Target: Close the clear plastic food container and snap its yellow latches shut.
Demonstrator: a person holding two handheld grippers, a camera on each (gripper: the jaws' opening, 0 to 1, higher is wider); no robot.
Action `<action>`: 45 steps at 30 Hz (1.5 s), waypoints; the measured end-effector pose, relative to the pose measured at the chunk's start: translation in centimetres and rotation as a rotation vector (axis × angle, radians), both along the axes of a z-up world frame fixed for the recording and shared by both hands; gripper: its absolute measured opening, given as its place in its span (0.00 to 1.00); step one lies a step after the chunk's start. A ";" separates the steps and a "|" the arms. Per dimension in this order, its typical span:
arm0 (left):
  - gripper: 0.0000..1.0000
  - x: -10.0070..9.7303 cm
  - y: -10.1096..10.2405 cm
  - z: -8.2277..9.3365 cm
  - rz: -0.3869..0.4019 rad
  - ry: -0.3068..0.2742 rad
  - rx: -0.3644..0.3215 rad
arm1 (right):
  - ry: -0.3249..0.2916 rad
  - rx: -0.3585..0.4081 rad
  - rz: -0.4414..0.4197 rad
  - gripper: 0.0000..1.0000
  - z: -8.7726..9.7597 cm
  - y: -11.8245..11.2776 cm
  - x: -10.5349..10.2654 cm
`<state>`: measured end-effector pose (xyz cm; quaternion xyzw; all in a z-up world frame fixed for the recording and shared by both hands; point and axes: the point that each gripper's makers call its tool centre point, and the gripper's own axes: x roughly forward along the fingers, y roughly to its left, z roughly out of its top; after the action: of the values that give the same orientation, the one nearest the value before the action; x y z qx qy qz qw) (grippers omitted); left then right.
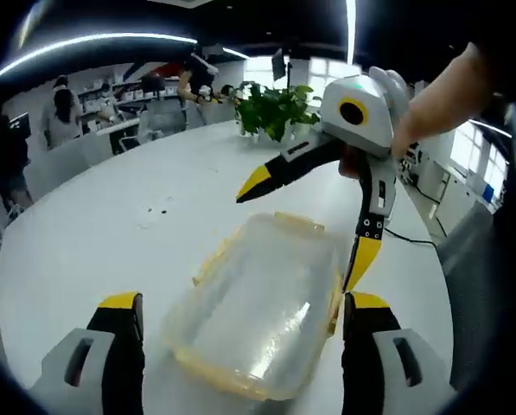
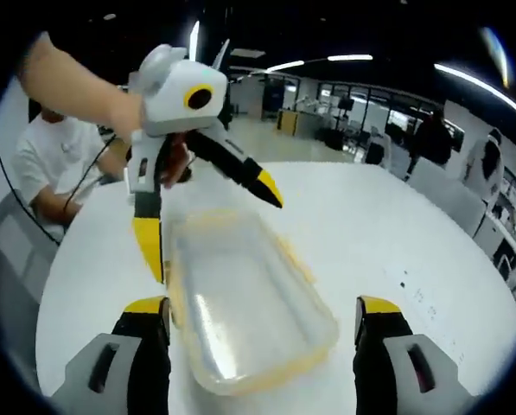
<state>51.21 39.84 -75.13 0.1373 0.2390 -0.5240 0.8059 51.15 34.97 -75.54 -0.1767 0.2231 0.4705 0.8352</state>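
Observation:
A clear plastic container point(image 1: 258, 307) with a yellow rim lies on the white table point(image 1: 111, 225), its lid seemingly resting on top. Yellow latches point(image 1: 334, 298) show along its edges; whether they are snapped down I cannot tell. My left gripper point(image 1: 245, 324) is open, its jaws on either side of the near end. My right gripper point(image 1: 308, 223), held in a hand, hangs open over the far end, one fingertip point(image 1: 361, 259) by the right edge. In the right gripper view the container point(image 2: 249, 303) lies between my open right gripper's point(image 2: 262, 316) jaws, and the open left gripper point(image 2: 212, 223) hovers beyond it.
A potted plant point(image 1: 275, 108) stands at the table's far edge. A thin cable point(image 1: 409, 235) runs across the table on the right. A person in a white shirt point(image 2: 50, 156) sits beside the table. Several people, desks and chairs fill the background.

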 end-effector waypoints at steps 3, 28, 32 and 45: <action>0.99 -1.0 0.0 -0.1 0.047 -0.010 -0.072 | 0.022 0.070 -0.057 0.88 0.0 0.1 -0.3; 0.91 -1.0 1.7 1.0 0.218 -0.051 -0.162 | 0.017 0.189 -0.249 0.88 1.4 -1.8 -1.1; 0.90 -1.3 2.2 1.3 0.259 -0.040 -0.186 | 0.019 0.189 -0.259 0.88 1.4 -2.1 -1.7; 0.86 -3.0 3.9 1.7 0.347 -0.022 -0.212 | 0.030 0.195 -0.314 0.87 1.9 -4.0 -4.0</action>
<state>48.21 43.73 -73.46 0.0142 0.1934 -0.3981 0.8966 47.17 31.01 -73.67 -0.0509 0.2139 0.3563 0.9081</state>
